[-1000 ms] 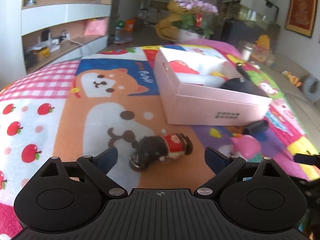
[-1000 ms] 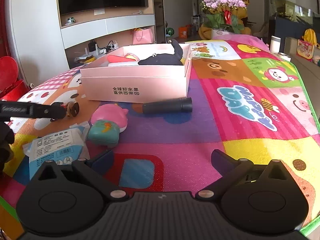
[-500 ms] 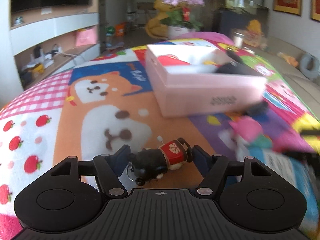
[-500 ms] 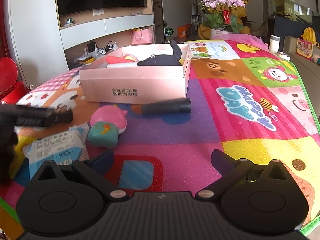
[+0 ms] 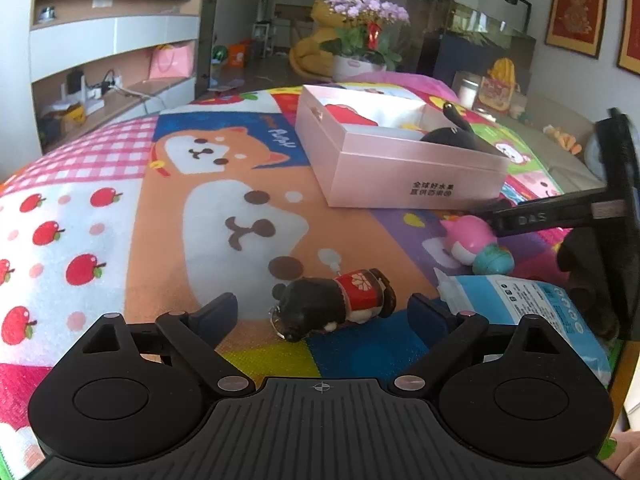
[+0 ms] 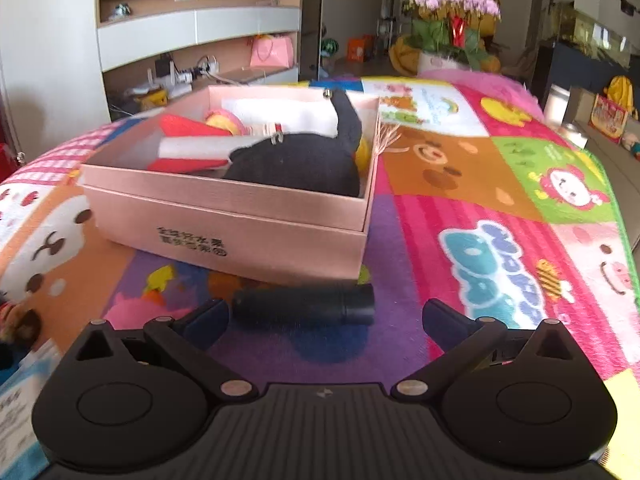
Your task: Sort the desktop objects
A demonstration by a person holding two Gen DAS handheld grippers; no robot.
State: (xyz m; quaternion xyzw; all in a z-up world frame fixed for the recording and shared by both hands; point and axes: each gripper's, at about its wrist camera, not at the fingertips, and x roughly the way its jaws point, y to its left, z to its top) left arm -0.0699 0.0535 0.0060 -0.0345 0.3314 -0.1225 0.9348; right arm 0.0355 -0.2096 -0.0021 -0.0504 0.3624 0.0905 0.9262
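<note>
A small dark dog toy in a red coat (image 5: 348, 300) lies on the colourful mat, between the fingers of my left gripper (image 5: 322, 308). Its jaws are opening and the pads stand clear of the toy on both sides. My right gripper (image 6: 326, 312) is open, and a black cylinder (image 6: 304, 308) lies crosswise on the mat just ahead of its fingertips. Behind the cylinder stands the pink box (image 6: 240, 232), which holds a black plush (image 6: 304, 160) and red and white items. In the left wrist view the box (image 5: 400, 176) sits at centre right.
A pink toy (image 5: 472, 236) and a teal one (image 5: 494, 260) lie right of the dog toy, with a blue and white packet (image 5: 532, 304) nearer. The right gripper's finger (image 5: 560, 212) reaches in above them. A flower pot and shelves stand beyond the mat.
My left jaws narrowed around the dog toy, then spread wide again; the toy still lies on the mat. The right gripper moved forward to the black cylinder and the box.
</note>
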